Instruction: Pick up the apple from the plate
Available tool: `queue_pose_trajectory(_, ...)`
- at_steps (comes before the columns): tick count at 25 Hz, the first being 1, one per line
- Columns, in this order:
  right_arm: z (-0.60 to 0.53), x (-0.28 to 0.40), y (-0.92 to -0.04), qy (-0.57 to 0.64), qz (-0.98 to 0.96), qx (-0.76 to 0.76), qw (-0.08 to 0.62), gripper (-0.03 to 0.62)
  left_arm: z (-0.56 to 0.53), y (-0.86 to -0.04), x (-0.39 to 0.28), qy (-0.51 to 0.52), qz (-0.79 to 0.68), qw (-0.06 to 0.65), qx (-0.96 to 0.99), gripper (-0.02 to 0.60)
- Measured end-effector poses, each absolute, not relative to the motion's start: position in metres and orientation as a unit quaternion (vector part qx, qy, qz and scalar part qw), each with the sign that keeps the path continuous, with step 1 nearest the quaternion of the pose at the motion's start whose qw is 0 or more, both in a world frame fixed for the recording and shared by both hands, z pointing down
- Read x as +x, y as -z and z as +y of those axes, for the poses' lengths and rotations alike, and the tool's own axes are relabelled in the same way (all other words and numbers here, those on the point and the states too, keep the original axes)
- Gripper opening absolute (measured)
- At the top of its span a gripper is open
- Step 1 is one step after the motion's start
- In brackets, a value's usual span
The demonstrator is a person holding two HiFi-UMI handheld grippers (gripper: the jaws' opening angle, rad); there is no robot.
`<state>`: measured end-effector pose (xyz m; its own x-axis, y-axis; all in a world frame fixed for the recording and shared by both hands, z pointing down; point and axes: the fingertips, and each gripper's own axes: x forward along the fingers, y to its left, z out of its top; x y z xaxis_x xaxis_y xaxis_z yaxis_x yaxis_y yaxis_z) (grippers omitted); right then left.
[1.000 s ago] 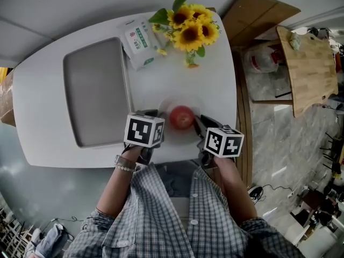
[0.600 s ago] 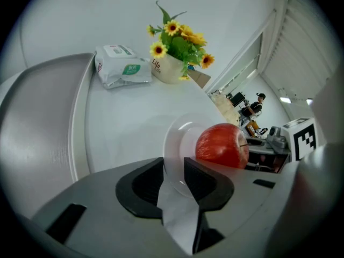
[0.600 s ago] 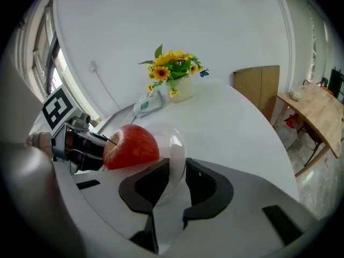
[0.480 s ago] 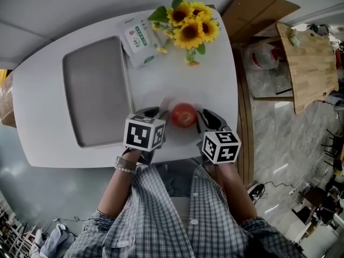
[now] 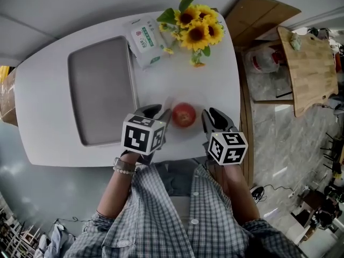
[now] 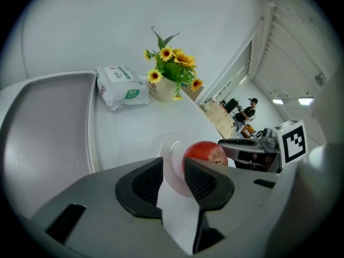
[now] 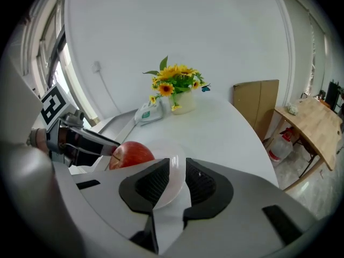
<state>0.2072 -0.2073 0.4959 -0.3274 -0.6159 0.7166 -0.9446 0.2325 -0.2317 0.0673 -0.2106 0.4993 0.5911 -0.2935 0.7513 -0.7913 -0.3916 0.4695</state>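
The apple (image 5: 184, 115) is sitting on the pale, see-through plate (image 6: 171, 149) near the front edge of the white bench (image 5: 215, 85), red skin up, filling most of the plate's middle. The left claw (image 6: 172, 168) is hovering just beside the apple on its left. Its two ribbed jaws are standing a narrow gap apart and pinching nothing, and the plate's rim is showing through that gap. The right claw (image 7: 177, 168) is doing the same on the apple's right: slightly spread, empty, with the plate's edge showing between its jaws. Whether either claw is touching the plate cannot be told. A grey tray (image 5: 102, 90) is lying to the left. Behind it a packet of wipes (image 5: 144, 41) is resting beside sunflowers (image 5: 196, 28) standing in a small pot (image 6: 164, 90).
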Motion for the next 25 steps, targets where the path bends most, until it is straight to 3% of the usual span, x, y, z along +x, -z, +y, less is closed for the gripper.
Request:
queue_pose_trajectory(18, -0.213, 0.158, -0.423, -0.232, -0.79, 0.518, 0.231, 0.077, -0.214, -0.435, 0.001, -0.22, -0.403, 0.347, 0.818, 0.104)
queue_pose_trajectory(25, -0.215, 0.13, -0.369, -0.126, -0.821, 0.513, 0.215, 0.041, -0.218, -0.391, -0.032, -0.174, -0.431, 0.277, 0.841, 0.018)
